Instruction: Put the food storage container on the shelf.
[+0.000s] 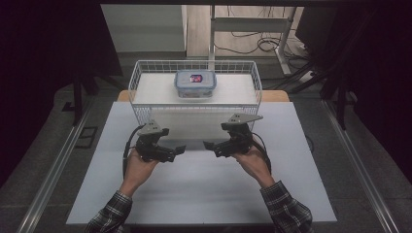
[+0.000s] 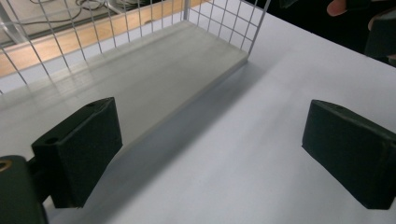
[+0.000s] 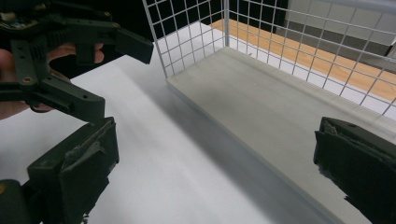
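Nearest the person, both grippers hover over the white counter (image 1: 204, 189), just in front of the wire basket (image 1: 141, 77). The left gripper (image 1: 180, 149) has its fingers (image 2: 79, 149) spread wide apart with nothing between them. The right gripper (image 1: 208, 144) faces it, fingers (image 3: 74, 168) likewise wide apart and empty. Farther off, inside the wire basket near its back wall, sits the lidded plastic container (image 1: 195, 83), well apart from both grippers.

Basket (image 1: 141, 77) is thin white-coated wire; inside it, a clear glossy plastic box (image 1: 195, 83). Table (image 1: 194, 194) under it looks smooth, matt white.
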Available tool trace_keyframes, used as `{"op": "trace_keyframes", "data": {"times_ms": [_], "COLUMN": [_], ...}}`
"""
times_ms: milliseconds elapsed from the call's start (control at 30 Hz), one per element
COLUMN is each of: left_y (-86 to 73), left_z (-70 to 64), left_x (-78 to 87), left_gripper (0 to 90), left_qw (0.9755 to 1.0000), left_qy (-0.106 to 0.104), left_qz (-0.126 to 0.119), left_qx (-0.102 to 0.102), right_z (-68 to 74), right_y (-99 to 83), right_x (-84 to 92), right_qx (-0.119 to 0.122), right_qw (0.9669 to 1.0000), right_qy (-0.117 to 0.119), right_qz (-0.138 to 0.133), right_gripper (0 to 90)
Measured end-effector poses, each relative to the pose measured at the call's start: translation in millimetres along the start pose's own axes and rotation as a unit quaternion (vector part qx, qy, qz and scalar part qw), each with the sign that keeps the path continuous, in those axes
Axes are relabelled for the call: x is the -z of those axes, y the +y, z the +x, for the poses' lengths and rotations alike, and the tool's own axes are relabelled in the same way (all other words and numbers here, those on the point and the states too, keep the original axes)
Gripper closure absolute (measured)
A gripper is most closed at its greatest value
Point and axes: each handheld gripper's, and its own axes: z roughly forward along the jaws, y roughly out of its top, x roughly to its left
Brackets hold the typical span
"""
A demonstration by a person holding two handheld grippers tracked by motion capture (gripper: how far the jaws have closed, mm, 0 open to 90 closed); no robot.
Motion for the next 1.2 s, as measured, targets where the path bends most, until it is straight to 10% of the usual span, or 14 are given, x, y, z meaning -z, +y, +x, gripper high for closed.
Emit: {"op": "trace_keyframes", "data": {"times_ms": [400, 1200], "left_y": [-20.0, -63.6], "left_z": [-12.9, -44.5], "left_x": [7.1, 13.3], "left_gripper": [0.1, 1.9], "left_qw": [0.9999, 0.999], "left_qy": [-0.008, -0.006], "left_qz": [0.002, 0.008], "left_qx": [0.009, -0.045], "right_z": [8.0, 35.5], "right_y": [-28.5, -67.0], "right_x": [11.9, 15.7], "right_qx": [0.02, 0.047], "right_qw": [0.9991, 0.9973], "right_qy": [-0.033, -0.043], "right_qz": [0.019, 0.038], "right_gripper": [0.0, 0.0]}}
